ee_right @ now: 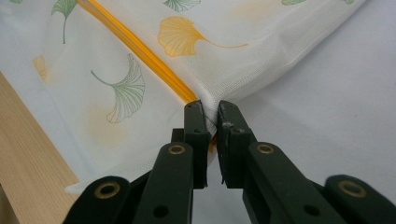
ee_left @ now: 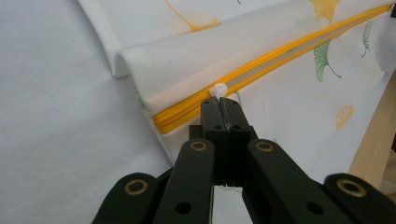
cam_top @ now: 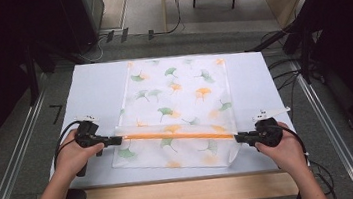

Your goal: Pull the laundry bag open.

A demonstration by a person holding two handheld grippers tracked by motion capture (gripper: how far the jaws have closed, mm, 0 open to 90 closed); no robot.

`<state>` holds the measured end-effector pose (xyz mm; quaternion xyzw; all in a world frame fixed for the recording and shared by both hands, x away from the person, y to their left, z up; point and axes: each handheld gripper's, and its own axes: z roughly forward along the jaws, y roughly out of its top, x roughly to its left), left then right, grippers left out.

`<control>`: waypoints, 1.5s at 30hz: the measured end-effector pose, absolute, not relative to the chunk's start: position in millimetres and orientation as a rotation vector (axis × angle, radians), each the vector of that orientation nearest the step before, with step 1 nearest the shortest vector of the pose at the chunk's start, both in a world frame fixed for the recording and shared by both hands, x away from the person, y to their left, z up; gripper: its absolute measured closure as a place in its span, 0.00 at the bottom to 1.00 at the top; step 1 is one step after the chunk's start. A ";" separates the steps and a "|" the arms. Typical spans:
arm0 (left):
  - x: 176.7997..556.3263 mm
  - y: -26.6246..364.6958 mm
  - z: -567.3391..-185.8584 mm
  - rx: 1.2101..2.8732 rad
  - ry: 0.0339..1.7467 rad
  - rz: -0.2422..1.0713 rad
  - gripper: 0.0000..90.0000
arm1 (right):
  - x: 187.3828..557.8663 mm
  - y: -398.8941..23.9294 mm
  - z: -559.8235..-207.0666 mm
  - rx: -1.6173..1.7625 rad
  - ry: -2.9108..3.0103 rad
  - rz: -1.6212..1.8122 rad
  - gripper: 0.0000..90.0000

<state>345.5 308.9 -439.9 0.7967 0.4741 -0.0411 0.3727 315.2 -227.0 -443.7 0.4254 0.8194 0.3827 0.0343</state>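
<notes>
The left gripper [cam_top: 114, 141] sits at the left end of the zipper [cam_top: 178, 135], its jaws pressed together on the small white pull tab [ee_left: 218, 89]; in the left gripper view the tab stands just past the tips, with the orange teeth running away up and to the right. The bag [cam_top: 178, 110], a white mesh pouch printed with green and orange leaves, lies flat on the white table [cam_top: 93, 89], its long side running away from the person and its near end close to the wooden edge [cam_top: 185, 191]. The zipper crosses the bag from side to side near that end, so its long axis runs straight from one gripper to the other, dipping slightly toward the right. From the left gripper, the full length of the zipper lies to the right. At the right end, the right gripper [cam_top: 239, 137] pinches the bag's corner fabric [ee_right: 210, 109] where the zipper stops; a narrow gap shows between its jaws, taken up by the cloth. Judgement: the zipper appears closed along its length, and the left hand is the one placed to draw the tab rightward along the line while the right hand anchors the far end. The pull should follow the zipper's axis; a sideways tug may let the small tab slip free.
</notes>
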 end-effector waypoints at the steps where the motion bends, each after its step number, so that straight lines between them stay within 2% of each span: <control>1: 345.3 310.8 -439.9 2.042 1.217 -0.106 1.00 | 315.1 -227.2 -443.7 1.311 2.520 1.176 0.94; 13: 340.2 331.5 -440.3 2.014 1.258 -0.089 1.00 | 317.5 -231.7 -445.2 1.334 2.505 1.178 0.94; 45: 330.0 323.7 -444.7 2.041 1.246 -0.123 1.00 | 324.3 -235.5 -452.3 1.349 2.514 1.122 0.93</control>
